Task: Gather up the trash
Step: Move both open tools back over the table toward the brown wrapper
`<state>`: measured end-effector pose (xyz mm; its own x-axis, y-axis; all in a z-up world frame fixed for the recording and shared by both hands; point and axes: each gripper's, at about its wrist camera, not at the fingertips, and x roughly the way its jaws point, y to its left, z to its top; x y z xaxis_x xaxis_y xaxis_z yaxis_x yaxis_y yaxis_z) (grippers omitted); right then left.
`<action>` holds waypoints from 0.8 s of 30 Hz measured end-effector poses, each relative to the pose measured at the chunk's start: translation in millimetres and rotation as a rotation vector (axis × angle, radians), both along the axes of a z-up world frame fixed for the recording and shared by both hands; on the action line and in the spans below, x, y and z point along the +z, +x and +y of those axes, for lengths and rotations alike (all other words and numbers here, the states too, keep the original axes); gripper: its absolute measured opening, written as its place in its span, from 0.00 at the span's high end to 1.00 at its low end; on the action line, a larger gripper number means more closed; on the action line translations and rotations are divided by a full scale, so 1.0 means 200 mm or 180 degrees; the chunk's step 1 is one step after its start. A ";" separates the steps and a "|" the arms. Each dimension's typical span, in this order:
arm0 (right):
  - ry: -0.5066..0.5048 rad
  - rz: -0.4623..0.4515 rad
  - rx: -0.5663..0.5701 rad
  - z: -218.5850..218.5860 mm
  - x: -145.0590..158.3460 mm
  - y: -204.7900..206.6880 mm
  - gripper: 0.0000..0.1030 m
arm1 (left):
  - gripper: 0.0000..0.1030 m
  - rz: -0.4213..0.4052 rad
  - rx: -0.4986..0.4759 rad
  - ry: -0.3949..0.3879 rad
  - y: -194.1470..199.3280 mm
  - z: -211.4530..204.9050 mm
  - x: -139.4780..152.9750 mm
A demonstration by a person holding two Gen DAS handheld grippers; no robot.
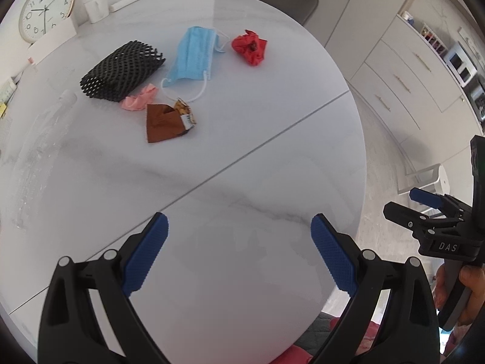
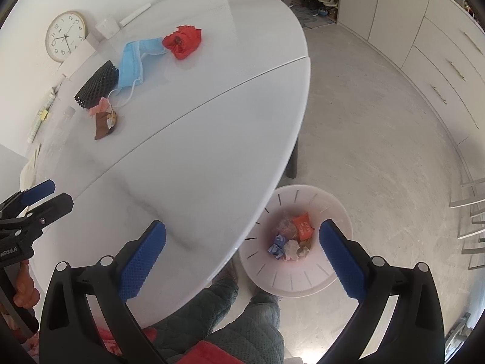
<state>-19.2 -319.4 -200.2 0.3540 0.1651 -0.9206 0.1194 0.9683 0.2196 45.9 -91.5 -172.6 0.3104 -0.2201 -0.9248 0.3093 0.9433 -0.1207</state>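
Trash left on table (image 1: 272,166), all in one clump at far side: black foam net (image 1: 121,71), blue face mask (image 1: 194,56), red crumpled wrapper (image 1: 250,47), pink scrap (image 1: 139,98), brown wrapper (image 1: 165,123). Net, pink scrap, brown wrapper and mask touch or overlap; mask's ear loop runs right by brown wrapper. Red one sits a bit apart.

White bin (image 2: 303,282) on floor by near table edge, already some wrappers inside.

Left gripper (image 1: 239,239) wide open, nothing held, over bare near half of table. Right gripper (image 2: 242,242) also wide open, empty, over table edge w/ bin below.

Risks (judgement):
- grabbing brown wrapper or pink scrap may snag ear loop & drag mask along, dropping it mid-carry
- flat mask / wrapper hard to pinch off smooth top, may slide away
- bin partly under table rim, so release too early = item lands on table or floor
- clump is far, a long reach
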 end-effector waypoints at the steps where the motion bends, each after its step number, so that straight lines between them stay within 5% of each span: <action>1: -0.0002 0.0003 0.0014 0.01 0.00 0.01 0.02 | 0.12 -0.0015 0.0024 -0.0002 0.01 0.01 0.00; 24: -0.0049 0.0049 0.0373 0.16 -0.03 0.54 0.02 | 0.12 0.0113 0.0610 -0.0127 0.59 0.14 -0.18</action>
<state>88.6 -287.4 -206.8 0.3188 0.1904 -0.9285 0.0083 0.9790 0.2037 163.0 -63.1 -208.3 0.3175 -0.1969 -0.9276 0.1192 0.9787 -0.1670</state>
